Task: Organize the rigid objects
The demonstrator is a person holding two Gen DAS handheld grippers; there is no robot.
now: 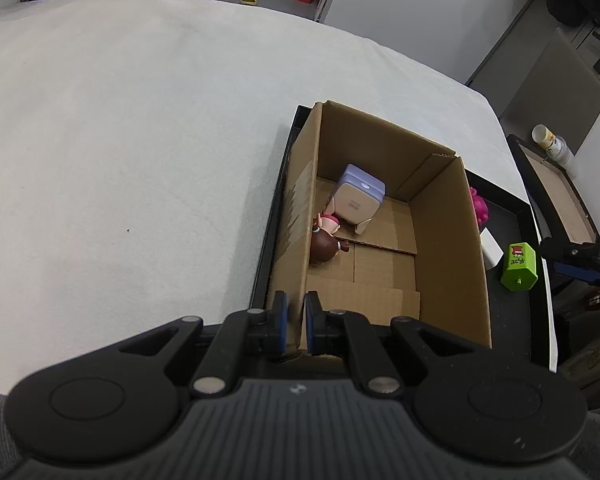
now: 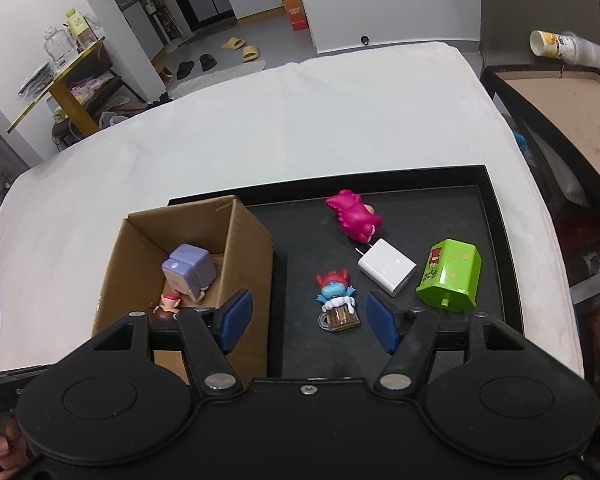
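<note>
An open cardboard box stands at the left end of a black tray. Inside lie a purple-and-white cube toy and a small brown-and-pink figurine. My left gripper is shut on the box's near-left wall. My right gripper is open above the tray, its fingers either side of a blue troll figurine with a beer mug. On the tray also lie a pink dinosaur toy, a white charger and a green box toy.
The tray rests on a white-covered table. A dark side table with a paper cup stands to the right. A cluttered table and slippers on the floor lie beyond the table.
</note>
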